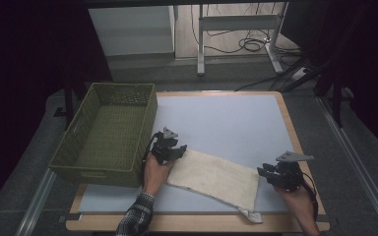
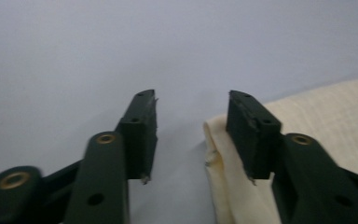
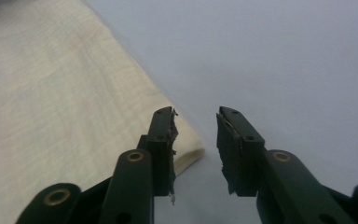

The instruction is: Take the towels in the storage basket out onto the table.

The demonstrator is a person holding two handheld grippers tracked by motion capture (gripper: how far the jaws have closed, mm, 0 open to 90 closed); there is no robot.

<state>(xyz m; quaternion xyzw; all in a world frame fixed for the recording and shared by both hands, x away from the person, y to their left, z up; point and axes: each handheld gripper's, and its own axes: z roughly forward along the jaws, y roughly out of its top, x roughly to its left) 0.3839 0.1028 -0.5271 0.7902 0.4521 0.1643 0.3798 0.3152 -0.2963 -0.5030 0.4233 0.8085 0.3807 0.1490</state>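
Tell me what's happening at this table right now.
A person holds the left gripper and right gripper, both open, at opposite ends of a folded cream cloth lying flat on the table. Neither has gripped it. A green woven basket sits to the left.

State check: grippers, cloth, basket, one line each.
left gripper: open, at the cloth's corner, one jaw over its edge
right gripper: open, at the cloth's other end
cloth: folded, lying flat on the table
basket: upright, empty, at the table's left edge
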